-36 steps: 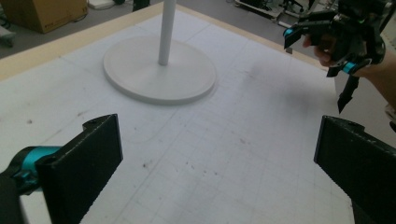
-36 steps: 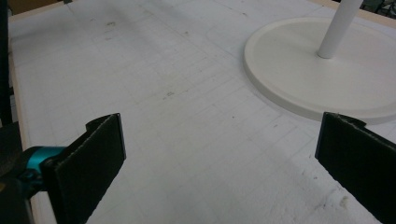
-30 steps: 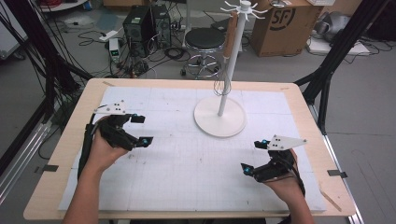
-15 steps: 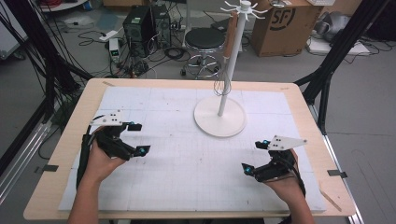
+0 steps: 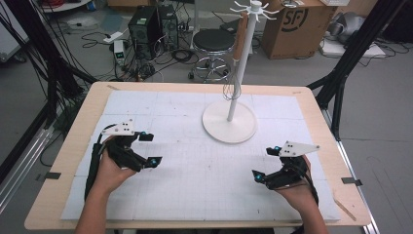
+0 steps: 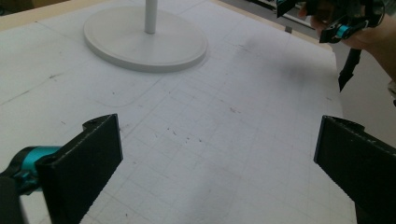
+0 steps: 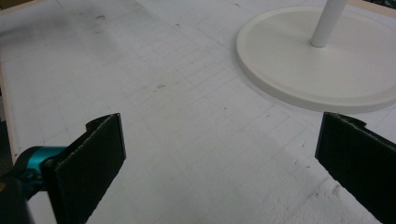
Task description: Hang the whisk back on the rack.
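Both grippers — left (image 5: pixel 150 149), right (image 5: pixel 265 165) — hover released, empty, near the stand (image 5: pixel 229 121); next, reach its whisk (image 5: pixel 229 87).

Your left tool (image 5: pixel 150 149) and right tool (image 5: pixel 265 164) are black, each with flat square-ended jaws, teal accents near the tips, a grey three-cornered plate on top and a trailing black cable; your forearms are bare

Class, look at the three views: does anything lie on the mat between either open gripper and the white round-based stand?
Nothing visible does. Bare white gridded mat lies between the left gripper, the right gripper and the white round-based stand; both grippers are open.
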`<state>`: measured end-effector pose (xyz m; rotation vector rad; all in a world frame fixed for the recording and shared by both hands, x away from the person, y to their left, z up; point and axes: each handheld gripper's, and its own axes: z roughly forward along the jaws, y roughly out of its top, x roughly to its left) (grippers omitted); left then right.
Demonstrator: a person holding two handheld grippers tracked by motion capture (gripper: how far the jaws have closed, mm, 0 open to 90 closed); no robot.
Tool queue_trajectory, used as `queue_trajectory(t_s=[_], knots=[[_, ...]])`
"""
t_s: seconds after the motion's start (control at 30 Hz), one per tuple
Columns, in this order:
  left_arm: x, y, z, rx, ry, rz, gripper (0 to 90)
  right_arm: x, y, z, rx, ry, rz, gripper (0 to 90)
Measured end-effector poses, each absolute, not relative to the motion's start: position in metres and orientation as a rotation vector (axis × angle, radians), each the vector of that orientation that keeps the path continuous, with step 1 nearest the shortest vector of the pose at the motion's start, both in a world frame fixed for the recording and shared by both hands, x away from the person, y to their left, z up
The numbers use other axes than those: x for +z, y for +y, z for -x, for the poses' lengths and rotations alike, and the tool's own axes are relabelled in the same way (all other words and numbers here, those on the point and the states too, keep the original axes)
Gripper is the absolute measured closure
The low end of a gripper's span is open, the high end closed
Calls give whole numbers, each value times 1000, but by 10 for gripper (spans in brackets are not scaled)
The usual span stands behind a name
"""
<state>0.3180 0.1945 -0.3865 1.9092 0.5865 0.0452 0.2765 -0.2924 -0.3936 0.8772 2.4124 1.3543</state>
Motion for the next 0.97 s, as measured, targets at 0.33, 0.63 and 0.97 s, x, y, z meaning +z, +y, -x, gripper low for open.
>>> queue_trajectory(t_s=[0.33,0.63,0.97], knots=[[-390,197,-317,44,602,-1903,16,-394,-290,-277,1343,2422,-874,6],[-391,197,-318,45,601,-1906,16,-394,-291,-276,1352,2417,-877,6],[-394,196,-320,33,612,-1900,16,-394,-292,-276,1356,2422,-873,6]])
